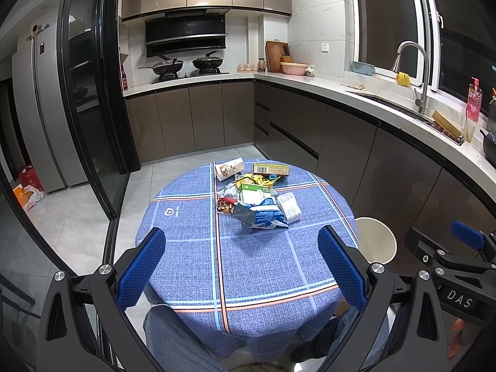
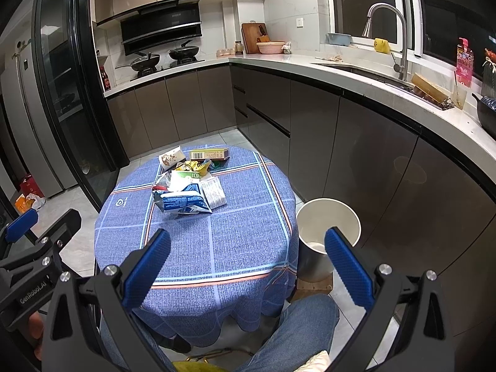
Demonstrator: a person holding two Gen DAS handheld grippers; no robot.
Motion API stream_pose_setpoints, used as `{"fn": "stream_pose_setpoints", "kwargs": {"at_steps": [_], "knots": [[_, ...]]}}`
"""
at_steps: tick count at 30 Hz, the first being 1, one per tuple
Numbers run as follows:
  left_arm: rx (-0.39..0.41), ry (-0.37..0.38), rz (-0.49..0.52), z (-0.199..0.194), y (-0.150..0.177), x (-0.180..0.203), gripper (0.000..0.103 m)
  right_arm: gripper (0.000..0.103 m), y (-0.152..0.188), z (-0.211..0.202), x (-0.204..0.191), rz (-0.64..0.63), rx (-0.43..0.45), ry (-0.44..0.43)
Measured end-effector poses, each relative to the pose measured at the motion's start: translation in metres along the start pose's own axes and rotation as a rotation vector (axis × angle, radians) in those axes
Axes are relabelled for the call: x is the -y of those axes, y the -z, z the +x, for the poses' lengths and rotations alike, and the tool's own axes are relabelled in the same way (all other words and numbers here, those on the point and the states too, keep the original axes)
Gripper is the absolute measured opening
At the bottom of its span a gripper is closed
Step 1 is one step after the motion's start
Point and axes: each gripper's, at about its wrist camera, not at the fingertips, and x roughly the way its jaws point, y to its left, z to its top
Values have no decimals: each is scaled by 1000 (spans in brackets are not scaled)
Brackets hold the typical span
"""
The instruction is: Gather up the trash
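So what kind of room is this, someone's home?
Most likely a home kitchen. There is a stove with two pans under an extractor hood, a sink tap by the window, and a fridge past the glass door. A small table holds snack wrappers.

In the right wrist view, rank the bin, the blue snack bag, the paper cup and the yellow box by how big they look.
1. Bin, nearer the camera, so it may look oversized.
2. Blue snack bag.
3. Yellow box and paper cup look alike.

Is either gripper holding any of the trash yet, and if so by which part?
Nothing is held. Left gripper and right gripper are both open and empty; the trash pile lies untouched on the table.
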Motion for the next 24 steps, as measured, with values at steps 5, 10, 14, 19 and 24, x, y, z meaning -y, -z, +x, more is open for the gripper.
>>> {"fn": "stream_pose_setpoints", "kwargs": {"at_steps": [5, 10, 14, 19, 24], "knots": [[-7, 1, -1, 6, -1, -1, 95, 100, 1, 0, 0, -1, -3, 0], [-13, -2, -2, 11, -3, -2, 95, 100, 1, 2, -1, -1, -1, -2], [-16, -3, -3, 15, -4, -2, 95, 100, -2, 5, -2, 1, -3, -6], [-23, -3, -2, 19, -4, -4, 95, 100, -7, 8, -3, 4, -10, -9], [-37, -4, 2, 28, -7, -3, 95, 100, -11, 17, -2, 7, -27, -15]]}}
